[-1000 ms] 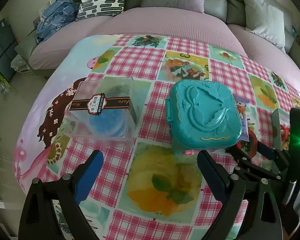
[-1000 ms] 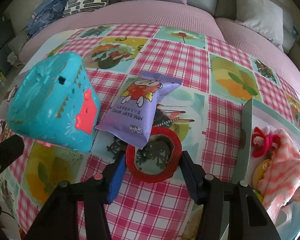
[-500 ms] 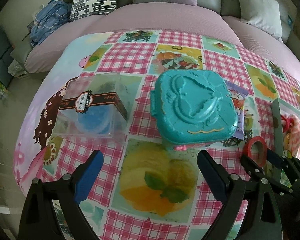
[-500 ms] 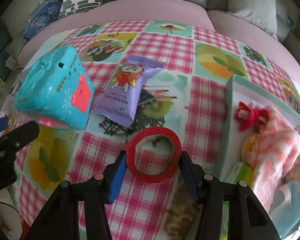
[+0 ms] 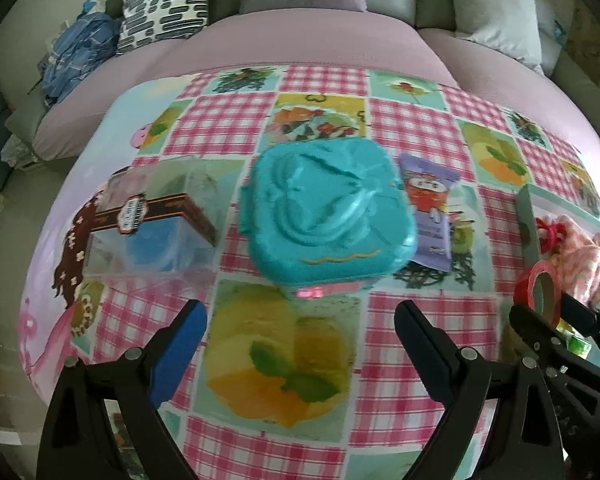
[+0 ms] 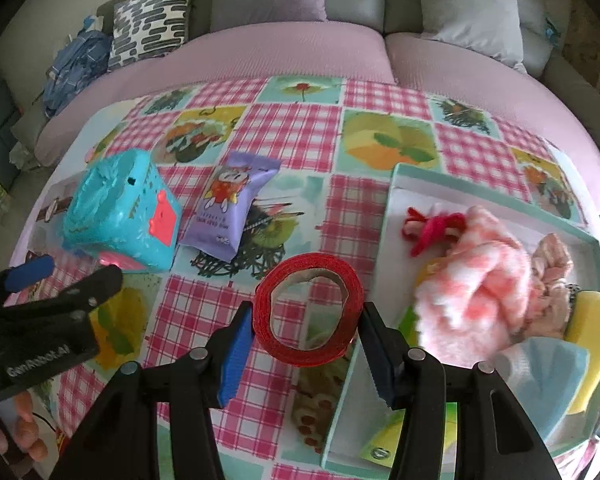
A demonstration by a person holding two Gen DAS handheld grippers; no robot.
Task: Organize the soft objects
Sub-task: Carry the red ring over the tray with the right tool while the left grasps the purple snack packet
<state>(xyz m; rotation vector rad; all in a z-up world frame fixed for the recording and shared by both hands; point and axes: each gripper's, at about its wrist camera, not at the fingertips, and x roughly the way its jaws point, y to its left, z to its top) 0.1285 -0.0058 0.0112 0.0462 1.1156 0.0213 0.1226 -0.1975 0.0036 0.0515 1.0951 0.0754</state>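
My right gripper (image 6: 306, 332) is shut on a red tape roll (image 6: 342, 280), held above the table just left of the teal tray (image 6: 394, 184). The tray holds a pink-white fluffy cloth (image 6: 480, 280), a red yarn knot (image 6: 432, 228), a yellow sponge (image 6: 592, 320) and a blue cloth (image 6: 548, 384). My left gripper (image 5: 300, 328) is open and empty, low over the tablecloth in front of the teal plastic case (image 5: 324, 208). The tape roll also shows in the left wrist view (image 5: 540, 288). A purple snack packet (image 6: 232, 204) lies right of the case.
A clear box with a brown band and a blue item inside (image 5: 156, 224) stands left of the case. A sofa with a pink cover and cushions (image 5: 300, 32) lies behind the table. The table's front edge is close below both grippers.
My right gripper has lifted the red tape roll and carried it right, toward the tray. The left gripper has drawn back and turned slightly; the case now sits more central.
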